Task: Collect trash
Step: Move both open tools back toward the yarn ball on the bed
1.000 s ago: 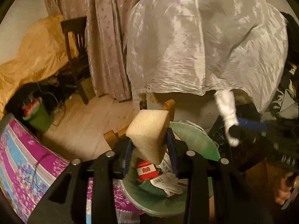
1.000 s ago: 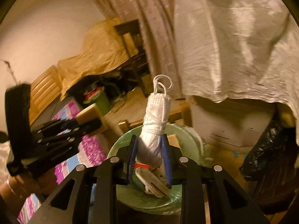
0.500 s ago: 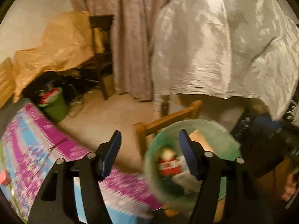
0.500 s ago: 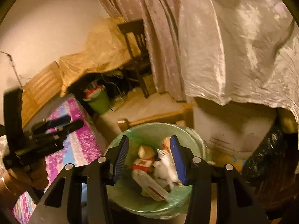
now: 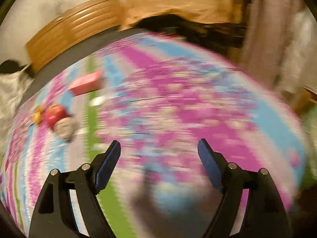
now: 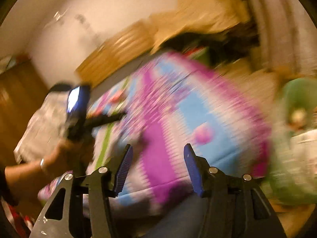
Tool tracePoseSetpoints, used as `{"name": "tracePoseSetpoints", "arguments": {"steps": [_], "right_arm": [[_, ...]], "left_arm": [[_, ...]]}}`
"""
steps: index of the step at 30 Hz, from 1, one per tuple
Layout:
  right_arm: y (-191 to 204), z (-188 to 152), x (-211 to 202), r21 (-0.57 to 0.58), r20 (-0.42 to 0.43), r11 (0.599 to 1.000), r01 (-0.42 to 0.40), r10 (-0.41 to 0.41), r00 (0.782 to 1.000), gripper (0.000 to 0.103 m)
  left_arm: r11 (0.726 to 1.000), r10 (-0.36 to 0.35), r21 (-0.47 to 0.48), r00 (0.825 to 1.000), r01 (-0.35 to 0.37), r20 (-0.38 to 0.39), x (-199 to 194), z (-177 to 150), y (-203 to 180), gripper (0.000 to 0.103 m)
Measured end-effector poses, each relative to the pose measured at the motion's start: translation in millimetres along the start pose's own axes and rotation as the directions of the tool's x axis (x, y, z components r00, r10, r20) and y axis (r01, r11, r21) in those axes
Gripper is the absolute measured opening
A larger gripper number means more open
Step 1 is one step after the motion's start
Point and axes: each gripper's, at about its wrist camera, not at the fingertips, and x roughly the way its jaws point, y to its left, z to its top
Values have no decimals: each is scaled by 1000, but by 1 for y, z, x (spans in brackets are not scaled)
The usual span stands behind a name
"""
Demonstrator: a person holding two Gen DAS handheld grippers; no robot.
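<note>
Both views are motion-blurred. My left gripper (image 5: pixel 159 148) is open and empty over the pink, blue and white bedspread (image 5: pixel 188 109). On the bedspread at the left lie a pink box (image 5: pixel 86 83), a red round item (image 5: pixel 55 115) and a grey crumpled wad (image 5: pixel 66 128). My right gripper (image 6: pixel 157 156) is open and empty over the same bedspread (image 6: pixel 178 109). The green trash bin (image 6: pixel 297 119) with trash inside sits at the right edge of the right wrist view. The left gripper (image 6: pixel 99 119) and its hand show at the left of that view.
A wooden headboard (image 5: pixel 73 31) stands behind the bed. A brown-draped pile (image 5: pixel 178 2) and a curtain (image 5: pixel 263 39) are at the back right. A white crinkled bag (image 5: pixel 10 91) lies at the far left. A wooden door (image 6: pixel 17 99) is left.
Both grippers opened and dropped the sponge block and the white wad into the green bin. Both then swung left from the bin to the bedspread.
</note>
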Motion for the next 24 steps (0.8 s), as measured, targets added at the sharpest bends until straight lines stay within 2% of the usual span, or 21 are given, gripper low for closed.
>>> {"name": "tracePoseSetpoints", "arguments": {"steps": [2,4,7,10,12,13,14,15,16,18,20,22,24], "right_arm": [[11,-6,33,1,-80,998,-56,56,995,57],[12,-9,53,22,-127,998,-67,69,989,58],[5,-12,85,77,-215,996,-45,61,975,58],[-5,-12,101,114,-264,993,-36,65,962,59],[-6,-11,107,113,-277,993,-42,72,958,62],[-3,-11,109,100,-285,994,-39,66,956,64],[1,-11,110,78,-296,996,-33,55,953,66],[3,-9,114,60,-306,998,-26,43,951,67],[7,-9,117,33,-319,999,-14,23,948,67],[16,-8,122,-42,-348,999,9,-23,937,67],[24,-9,126,-114,-368,993,24,-64,928,68],[28,-9,128,-164,-384,986,30,-92,919,71],[31,-8,133,-174,-396,984,33,-101,913,76]], "left_arm": [[998,46,-46,999,-46,0,18,7,32,77],[992,113,-64,994,-111,15,42,20,61,77],[981,179,-81,983,-176,32,73,36,91,77],[965,231,-129,973,-229,-3,114,47,129,77],[961,216,-166,976,-220,-41,132,41,152,77],[969,190,-151,981,-195,-46,134,34,156,78],[972,203,-112,978,-207,-43,132,27,155,78],[973,210,-85,977,-213,-36,128,21,155,78],[978,189,-84,982,-190,-24,119,13,160,78],[981,152,-123,988,-151,2,98,-5,175,78],[982,141,-120,990,-143,-25,89,-28,185,78],[978,77,-190,995,-87,-61,86,-44,204,79],[952,85,-290,995,-97,-56,76,-51,220,78]]}}
